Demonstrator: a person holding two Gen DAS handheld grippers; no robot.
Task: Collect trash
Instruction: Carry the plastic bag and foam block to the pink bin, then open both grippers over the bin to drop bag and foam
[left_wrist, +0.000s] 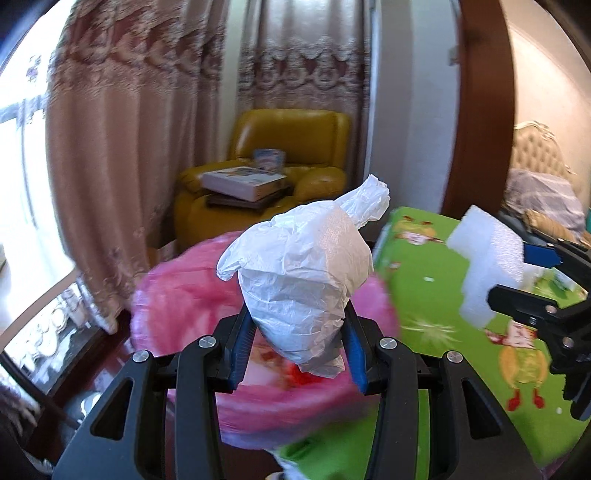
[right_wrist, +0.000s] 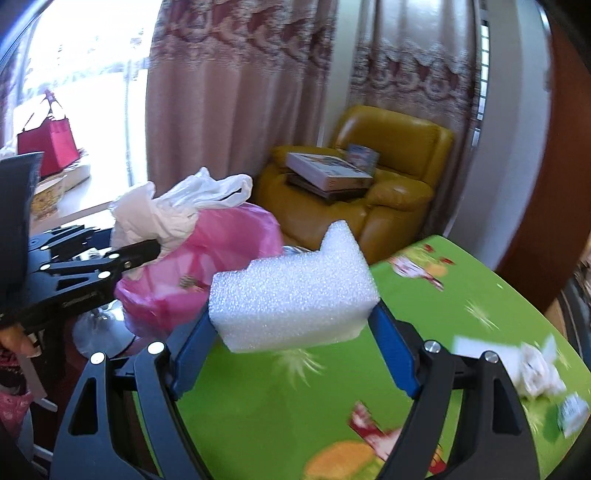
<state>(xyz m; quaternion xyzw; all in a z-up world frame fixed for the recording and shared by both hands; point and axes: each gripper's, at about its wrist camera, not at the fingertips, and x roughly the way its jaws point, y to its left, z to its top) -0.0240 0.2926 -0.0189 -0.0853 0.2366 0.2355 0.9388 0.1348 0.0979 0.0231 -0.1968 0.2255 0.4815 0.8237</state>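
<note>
My left gripper (left_wrist: 297, 328) is shut on a crumpled white plastic bag (left_wrist: 301, 269), held above the bin lined with a pink bag (left_wrist: 177, 306). In the right wrist view the same plastic bag (right_wrist: 166, 210) hangs over the pink-lined bin (right_wrist: 221, 251), pinched by the left gripper (right_wrist: 144, 254). My right gripper (right_wrist: 295, 325) is shut on a white foam block (right_wrist: 291, 295) above the green table (right_wrist: 258, 406). From the left wrist view the foam block (left_wrist: 487, 258) and right gripper (left_wrist: 517, 280) are at the right, beside the bin.
A crumpled white tissue (right_wrist: 535, 373), a white paper sheet (right_wrist: 484, 350) and a small wrapper (right_wrist: 572, 410) lie on the green table's right side. Behind stands a yellow armchair (left_wrist: 291, 133) with boxes (left_wrist: 243, 182). Curtains (left_wrist: 122, 147) hang at the back; a red bag (right_wrist: 48, 142) sits far left.
</note>
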